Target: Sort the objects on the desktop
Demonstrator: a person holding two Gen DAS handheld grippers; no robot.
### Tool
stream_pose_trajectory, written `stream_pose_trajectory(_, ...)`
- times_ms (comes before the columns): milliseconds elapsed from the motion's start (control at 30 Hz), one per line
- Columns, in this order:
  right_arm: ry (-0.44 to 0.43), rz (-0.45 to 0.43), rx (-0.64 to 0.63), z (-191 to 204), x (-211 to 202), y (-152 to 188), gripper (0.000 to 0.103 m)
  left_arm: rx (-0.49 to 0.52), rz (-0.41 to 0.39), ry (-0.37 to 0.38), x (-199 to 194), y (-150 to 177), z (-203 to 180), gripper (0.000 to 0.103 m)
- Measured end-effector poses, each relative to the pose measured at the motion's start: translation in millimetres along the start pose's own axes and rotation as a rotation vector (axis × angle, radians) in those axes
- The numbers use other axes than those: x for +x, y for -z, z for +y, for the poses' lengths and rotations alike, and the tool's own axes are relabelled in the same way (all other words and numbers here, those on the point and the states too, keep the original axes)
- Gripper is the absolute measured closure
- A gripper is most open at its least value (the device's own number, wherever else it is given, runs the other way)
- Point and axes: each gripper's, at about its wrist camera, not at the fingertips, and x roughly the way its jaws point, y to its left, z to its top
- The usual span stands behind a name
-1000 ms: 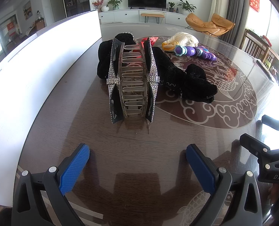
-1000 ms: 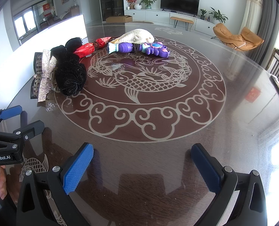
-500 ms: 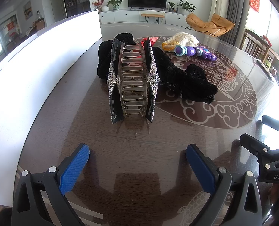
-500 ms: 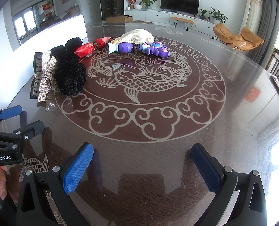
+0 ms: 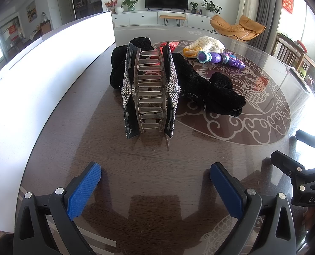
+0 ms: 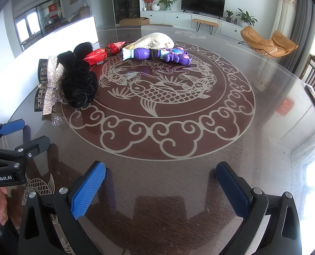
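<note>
Nothing moved: both tools (image 5: 155, 182) (image 6: 160, 182) agape over glossy carp-patterned table (image 6: 200, 148), living-room backdrop.

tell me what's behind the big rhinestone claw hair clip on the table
Behind the rhinestone-edged claw hair clip lies a black velvet fabric piece, with a red foil wrapper peeking through the clip's teeth. Whether the clip touches the velvet is hidden.

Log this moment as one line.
left tongs: open, empty, facing hair clip | right tongs: open, empty | toy, scrunchie: on table
</note>
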Motion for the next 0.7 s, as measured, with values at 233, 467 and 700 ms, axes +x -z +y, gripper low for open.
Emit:
stream_pose_trajectory(233, 0.0, 0.0, 0.0, 0.0, 0.0, 0.0, 0.0, -0.002, 0.002, -0.002, 0.0, 0.1, 0.1, 0.0)
stream_pose_trajectory(467, 0.0, 0.0, 0.0, 0.0, 0.0, 0.0, 0.0, -0.002, 0.0, -0.002, -1.1, 0.5, 0.8, 0.0)
stream_pose_trajectory(700, 0.0, 0.0, 0.0, 0.0, 0.0, 0.0, 0.0, -0.002, 0.0, -0.003, -2.3, 0.9, 1.5, 0.0)
